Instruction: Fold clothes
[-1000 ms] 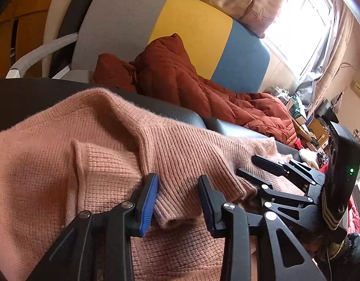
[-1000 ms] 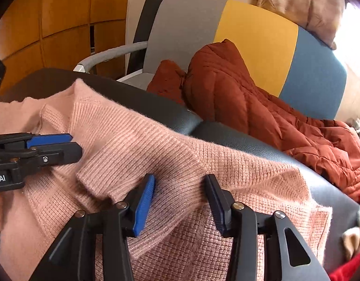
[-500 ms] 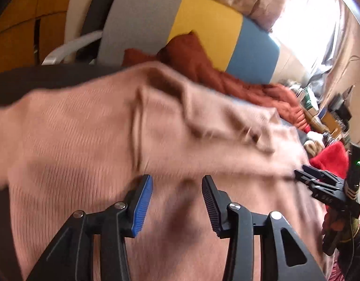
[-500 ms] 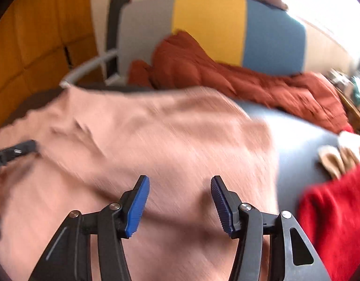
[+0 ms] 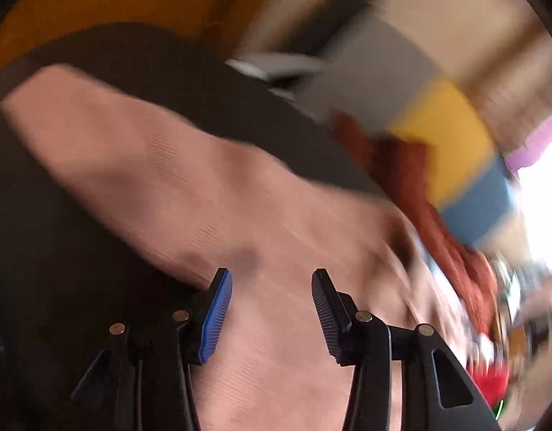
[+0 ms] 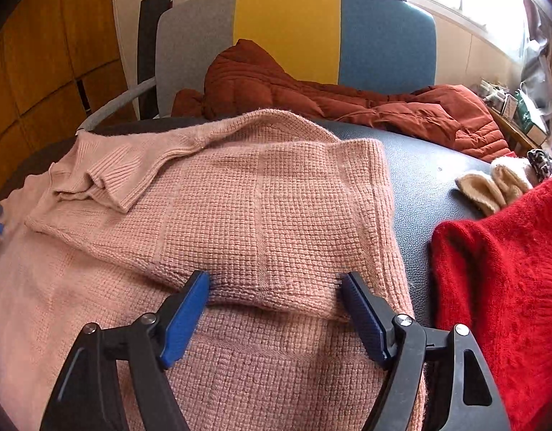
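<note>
A pink knit sweater [image 6: 261, 208] lies on a black padded surface [image 6: 419, 165], with its right part folded over the body and a ribbed cuff [image 6: 107, 179] lying on top at the left. My right gripper [image 6: 274, 305] is open and empty, just in front of the folded edge. In the blurred left wrist view the sweater [image 5: 211, 194] stretches across the black surface [image 5: 168, 82]. My left gripper [image 5: 270, 301] is open and empty above the sweater's left side.
A red sweater [image 6: 505, 269] lies at the right, with beige fluffy items [image 6: 491, 183] behind it. A rust-red quilted jacket [image 6: 312, 97] lies on a grey, yellow and blue chair [image 6: 286, 25] beyond the surface. Wooden panels [image 6: 42, 54] stand at the left.
Both grippers let go of the sweater and pulled back. The sweater's fold now lies flat. The left gripper is swinging to the left, blurring its view.
</note>
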